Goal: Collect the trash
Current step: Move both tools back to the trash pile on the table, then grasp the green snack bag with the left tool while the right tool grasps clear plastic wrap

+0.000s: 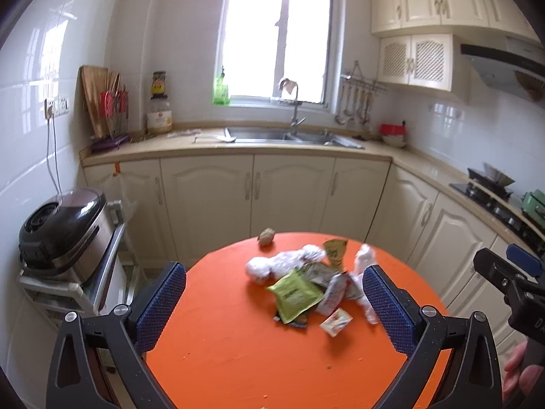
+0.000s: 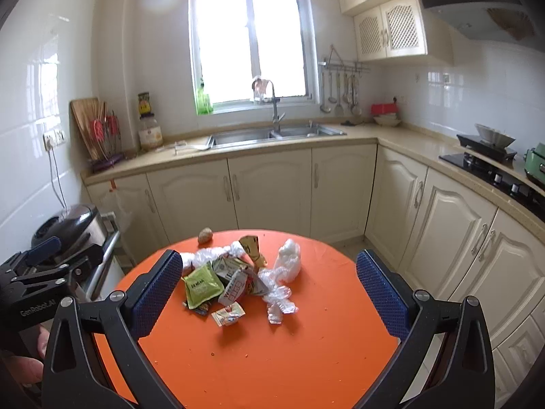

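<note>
The trash pile (image 2: 238, 279) lies on the orange table (image 2: 272, 358), straight ahead of both tongs. The right tongs (image 2: 269, 289) and the left tongs (image 1: 272, 301) gape wide and empty; the green packet (image 2: 202, 286) sits nearest the right tongs' left finger.

The left gripper (image 1: 274, 301) was held level, its jaws spread wide. The right gripper (image 2: 269, 294) hung alongside, equally wide and empty.
</note>
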`<state>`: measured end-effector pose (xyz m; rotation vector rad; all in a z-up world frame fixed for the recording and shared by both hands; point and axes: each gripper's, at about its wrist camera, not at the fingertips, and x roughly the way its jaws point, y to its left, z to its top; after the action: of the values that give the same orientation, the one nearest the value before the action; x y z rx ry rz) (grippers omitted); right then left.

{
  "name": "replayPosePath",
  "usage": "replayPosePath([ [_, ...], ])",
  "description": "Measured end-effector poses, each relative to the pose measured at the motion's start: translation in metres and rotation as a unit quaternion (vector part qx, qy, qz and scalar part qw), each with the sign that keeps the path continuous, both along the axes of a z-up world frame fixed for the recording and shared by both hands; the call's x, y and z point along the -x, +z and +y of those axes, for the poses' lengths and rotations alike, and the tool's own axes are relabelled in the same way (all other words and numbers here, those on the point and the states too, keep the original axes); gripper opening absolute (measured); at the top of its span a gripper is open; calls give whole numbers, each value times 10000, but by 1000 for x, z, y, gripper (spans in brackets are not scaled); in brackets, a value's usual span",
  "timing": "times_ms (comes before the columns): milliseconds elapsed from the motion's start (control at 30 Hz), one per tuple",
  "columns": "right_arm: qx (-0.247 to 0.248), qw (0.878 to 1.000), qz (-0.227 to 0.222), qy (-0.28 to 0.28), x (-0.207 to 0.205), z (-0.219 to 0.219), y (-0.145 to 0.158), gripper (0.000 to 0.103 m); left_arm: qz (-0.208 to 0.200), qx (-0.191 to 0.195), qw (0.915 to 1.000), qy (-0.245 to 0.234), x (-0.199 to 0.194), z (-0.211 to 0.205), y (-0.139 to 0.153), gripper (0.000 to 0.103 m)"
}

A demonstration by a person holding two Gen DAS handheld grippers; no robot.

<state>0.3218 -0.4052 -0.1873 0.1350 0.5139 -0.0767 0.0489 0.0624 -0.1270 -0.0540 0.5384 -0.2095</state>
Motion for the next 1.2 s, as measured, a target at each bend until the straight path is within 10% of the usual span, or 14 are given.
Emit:
replayPosePath([
  [533,-29,9856,1688,94,-121,-22,-139,101,1239,-464,9907,-321,-174,-73,-85,102],
  [833,76,9712,2360,312,-167,-34,-198,84,1629,-840,9804,-717,-291,-116,-138,102],
  [967,175,9698,2362,577,-177,-27,-204,56,1744,-907,9765,-881,-330,-134,-158,99],
  [1033,135,9695,2342,707,-175,-25,-203,34,1873,-629,9743,-1085,-347,-137,-165,73],
  [1200,-20,9699,2330,713,-164,-30,-201,27,1964,-203,9704,-1388,-378,-146,-166,24],
])
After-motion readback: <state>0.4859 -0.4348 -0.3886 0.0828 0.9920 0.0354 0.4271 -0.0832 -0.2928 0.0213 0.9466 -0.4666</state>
